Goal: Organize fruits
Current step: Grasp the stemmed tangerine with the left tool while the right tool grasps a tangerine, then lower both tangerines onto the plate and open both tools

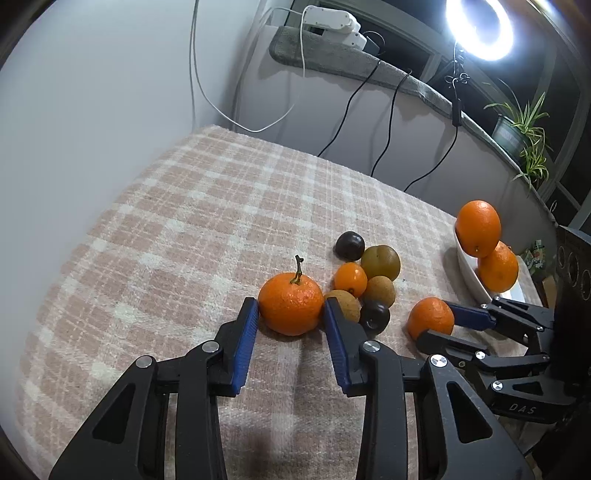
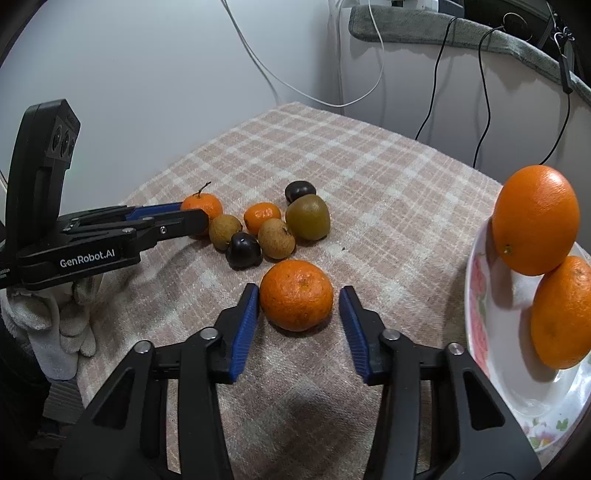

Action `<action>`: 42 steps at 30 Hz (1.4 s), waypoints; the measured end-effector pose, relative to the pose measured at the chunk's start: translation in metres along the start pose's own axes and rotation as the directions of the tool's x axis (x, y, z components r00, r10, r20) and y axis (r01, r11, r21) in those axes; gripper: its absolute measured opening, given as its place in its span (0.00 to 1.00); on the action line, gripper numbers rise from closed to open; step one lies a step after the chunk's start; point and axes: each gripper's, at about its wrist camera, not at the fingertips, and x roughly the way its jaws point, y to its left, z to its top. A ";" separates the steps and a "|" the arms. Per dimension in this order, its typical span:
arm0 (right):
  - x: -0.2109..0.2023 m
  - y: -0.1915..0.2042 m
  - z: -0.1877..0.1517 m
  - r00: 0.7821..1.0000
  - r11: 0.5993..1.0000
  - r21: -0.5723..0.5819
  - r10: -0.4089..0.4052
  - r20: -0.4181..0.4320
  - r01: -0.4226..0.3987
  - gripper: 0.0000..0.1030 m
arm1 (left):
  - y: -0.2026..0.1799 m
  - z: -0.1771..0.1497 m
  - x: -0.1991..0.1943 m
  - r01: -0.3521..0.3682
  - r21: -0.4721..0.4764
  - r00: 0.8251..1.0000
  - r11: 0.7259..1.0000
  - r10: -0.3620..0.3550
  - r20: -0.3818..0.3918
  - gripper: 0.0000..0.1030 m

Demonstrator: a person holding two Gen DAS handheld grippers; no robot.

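The tabletop (image 1: 155, 236) is covered with a pink and cream checked cloth (image 2: 369, 177), and most of the fruits lie in one small group near its middle. The left tongs (image 1: 290, 315) stand around a mandarin with a short stem (image 1: 290, 308); both blue pads touch its sides, so the tongs are narrow and grip this mandarin, which still rests on the cloth. In the right wrist view the same tongs come in from the left, held by a hand in a white glove (image 2: 55, 317). The right tongs (image 2: 299, 299) stand around a second mandarin (image 2: 296, 294), which lies alone on the near side of the group. Their left pad touches the fruit, but a small gap shows between the right pad and the peel, so these tongs are half narrow and do not grip yet. Just to the right of the stemmed mandarin is the cluster: a smaller orange fruit (image 2: 262, 218), a green-brown round fruit (image 2: 307, 217), two rough tan fruits that look like longans (image 2: 276, 238) (image 2: 224, 232), and two dark purple fruits, one on the near side (image 2: 243, 251) and one on the far side (image 2: 300, 191). These fruits touch each other or lie just beside each other. At the right edge stands a white bowl with a flower pattern (image 2: 480, 317). Two large oranges are in it, one (image 2: 535, 219) resting on top of the other (image 2: 563, 312). Behind the tabletop a ring light (image 1: 480, 26) shines, and black and white cables hang along the wall.
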 end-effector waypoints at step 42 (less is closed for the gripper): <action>-0.101 -0.053 -0.044 0.974 0.982 0.168 -0.117 0.192 0.084 0.40 | -0.097 0.002 -0.020 0.210 0.099 0.975 0.973 -0.216 0.056 0.32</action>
